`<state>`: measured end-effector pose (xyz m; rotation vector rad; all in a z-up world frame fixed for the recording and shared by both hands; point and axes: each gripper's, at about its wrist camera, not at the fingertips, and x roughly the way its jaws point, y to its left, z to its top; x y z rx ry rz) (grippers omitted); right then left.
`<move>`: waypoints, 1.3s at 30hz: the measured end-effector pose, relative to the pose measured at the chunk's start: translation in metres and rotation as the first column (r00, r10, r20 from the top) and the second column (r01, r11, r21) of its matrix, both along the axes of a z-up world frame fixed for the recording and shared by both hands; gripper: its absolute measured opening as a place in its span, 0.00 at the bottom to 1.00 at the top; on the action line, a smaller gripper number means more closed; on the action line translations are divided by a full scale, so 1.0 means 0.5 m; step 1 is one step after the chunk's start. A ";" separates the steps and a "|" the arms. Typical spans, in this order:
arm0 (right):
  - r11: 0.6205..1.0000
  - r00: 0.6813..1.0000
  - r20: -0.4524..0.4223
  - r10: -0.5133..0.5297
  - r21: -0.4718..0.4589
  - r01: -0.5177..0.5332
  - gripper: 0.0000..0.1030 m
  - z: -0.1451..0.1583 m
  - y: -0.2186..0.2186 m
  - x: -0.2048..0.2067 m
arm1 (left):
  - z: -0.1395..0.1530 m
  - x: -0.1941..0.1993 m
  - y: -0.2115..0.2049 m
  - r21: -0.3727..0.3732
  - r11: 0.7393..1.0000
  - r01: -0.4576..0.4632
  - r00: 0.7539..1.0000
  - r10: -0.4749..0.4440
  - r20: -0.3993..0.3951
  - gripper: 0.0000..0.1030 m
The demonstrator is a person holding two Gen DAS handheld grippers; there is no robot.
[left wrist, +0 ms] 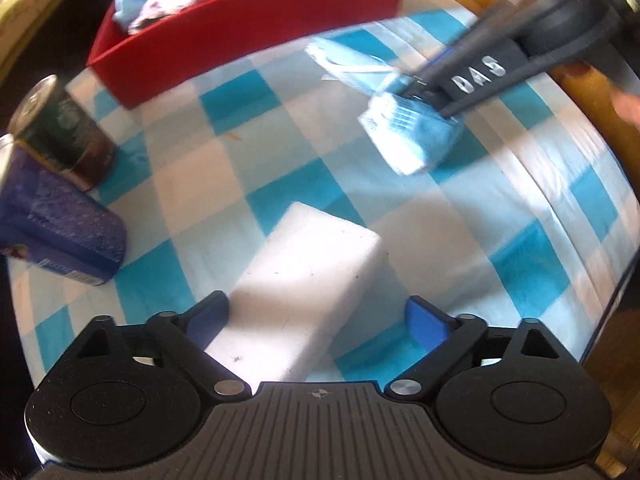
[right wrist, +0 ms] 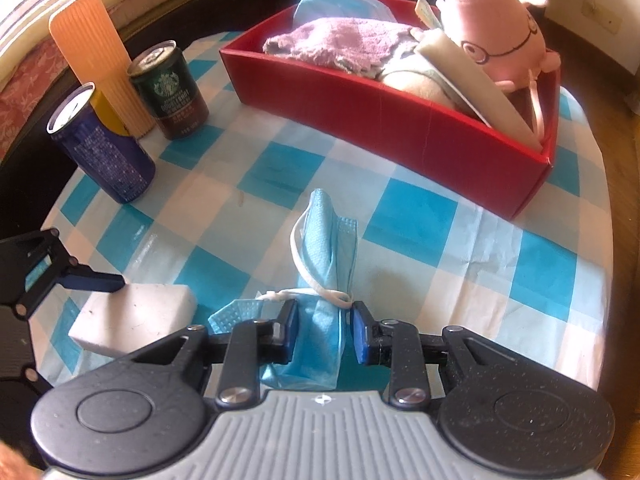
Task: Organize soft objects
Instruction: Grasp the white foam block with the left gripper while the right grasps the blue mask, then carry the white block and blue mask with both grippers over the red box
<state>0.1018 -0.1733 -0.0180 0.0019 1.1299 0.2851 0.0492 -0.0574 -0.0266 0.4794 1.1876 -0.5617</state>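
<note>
1. My right claw (right wrist: 324, 326) is clamped on the blue face mask (right wrist: 326, 256), bunched between the pads; the rest of it trails ahead of my fingertips over the checked cloth (right wrist: 460, 280).
2. It looks feather-light and limp, so I judge a pinch through the gathered middle safest. The ear loop (right wrist: 308, 268) could snag.
3. My left claw (left wrist: 316, 322) stands wide open, pads straddling the near end of the white sponge block (left wrist: 308, 280) without pressing.
4. That block looks soft and squashy; I would grip its long sides gently.
5. The red box (right wrist: 400, 120) lies beyond both claws.
</note>
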 end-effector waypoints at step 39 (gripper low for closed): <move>0.978 0.969 0.181 -0.166 0.154 0.139 0.07 0.128 -0.066 0.033 | 0.153 0.155 0.012 -0.324 0.868 -0.377 0.916 0.402 0.011 0.20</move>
